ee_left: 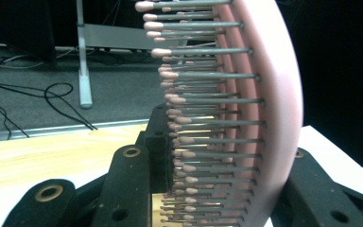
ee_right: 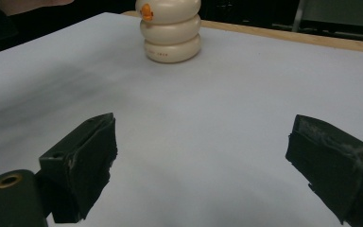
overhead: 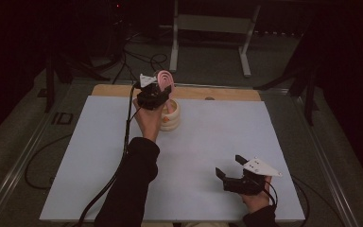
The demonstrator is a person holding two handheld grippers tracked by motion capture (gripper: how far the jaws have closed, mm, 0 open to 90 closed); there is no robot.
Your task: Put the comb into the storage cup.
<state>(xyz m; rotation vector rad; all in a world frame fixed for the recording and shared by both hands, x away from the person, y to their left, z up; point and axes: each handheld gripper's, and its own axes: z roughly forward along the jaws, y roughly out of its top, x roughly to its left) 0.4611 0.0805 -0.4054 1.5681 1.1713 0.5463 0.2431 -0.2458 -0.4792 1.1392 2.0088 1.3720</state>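
My left tongs (overhead: 163, 89) are clamped on a pink plastic bristle hairbrush (ee_left: 246, 118), above the cream ribbed holder (overhead: 171, 116); my right tongs (overhead: 230, 166) stand apart over the white worktop (overhead: 208, 142).

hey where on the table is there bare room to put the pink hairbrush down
Most of the white table top is bare: the whole stretch left of the cream ringed holder, and the middle between it and the open right gripper. It is crowded only at the holder, where the left gripper grips the pink hairbrush.

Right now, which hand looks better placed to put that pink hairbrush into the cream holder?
Left. The left gripper already clamps the pink hairbrush just above the cream holder; the right gripper rests open, far away.
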